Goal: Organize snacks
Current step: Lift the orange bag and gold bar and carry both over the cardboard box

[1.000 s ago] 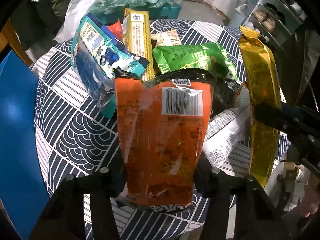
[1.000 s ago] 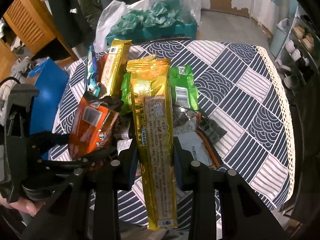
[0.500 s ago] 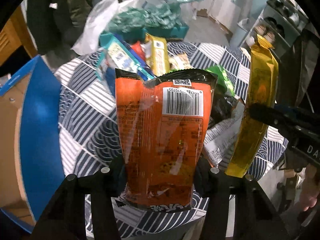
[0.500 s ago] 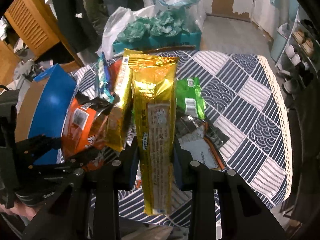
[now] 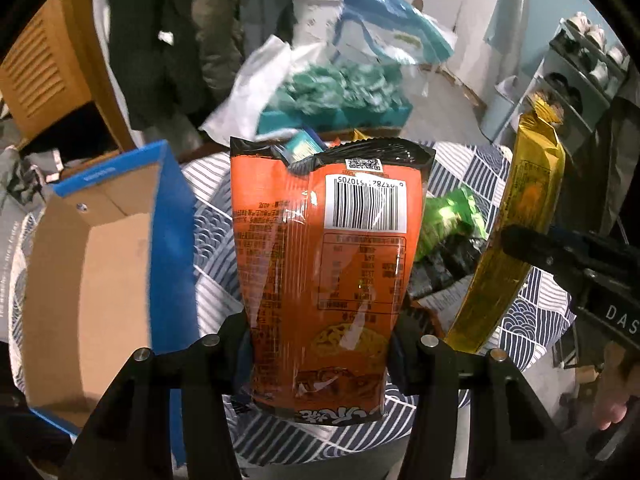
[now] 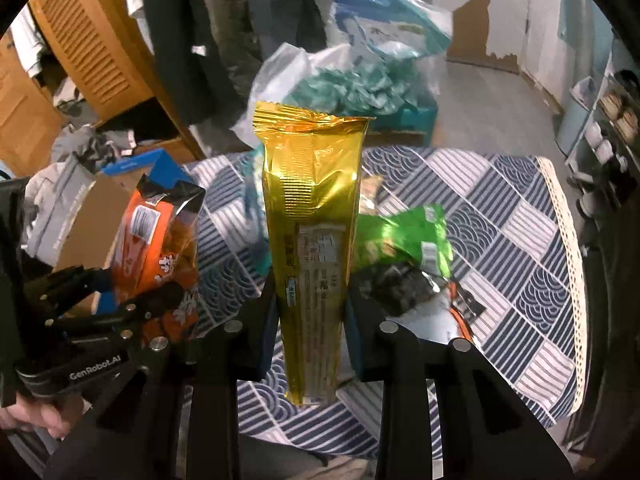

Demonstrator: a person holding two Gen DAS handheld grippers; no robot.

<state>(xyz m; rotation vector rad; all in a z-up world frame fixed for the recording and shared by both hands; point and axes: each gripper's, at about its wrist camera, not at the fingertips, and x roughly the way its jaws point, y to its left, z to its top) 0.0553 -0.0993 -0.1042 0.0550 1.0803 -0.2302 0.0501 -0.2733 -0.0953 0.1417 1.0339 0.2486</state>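
Orange snack bag (image 5: pixel 324 276), long axis upright, clamped in the left gripper (image 5: pixel 320 344); open blue box (image 5: pixel 92 280) lies just leftward, probably its destination. Right gripper (image 6: pixel 308 320) pinches gold packet (image 6: pixel 312 240).

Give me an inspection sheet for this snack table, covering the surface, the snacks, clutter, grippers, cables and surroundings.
Surface: table under a navy and white patterned cloth.
Job's things: orange bag and gold pack, both lifted off the table; green bag, dark wrapper and other packets lying on the cloth; open blue box at the table's left edge, its visible inside bare.
Clutter: white plastic bag and a teal box of green packets beyond the table.
Grippers: left gripper shut on the orange bag; right gripper shut on the gold pack.
Cables: nothing seen.
Surroundings: wooden louvred door, hanging clothes, shelf rack.
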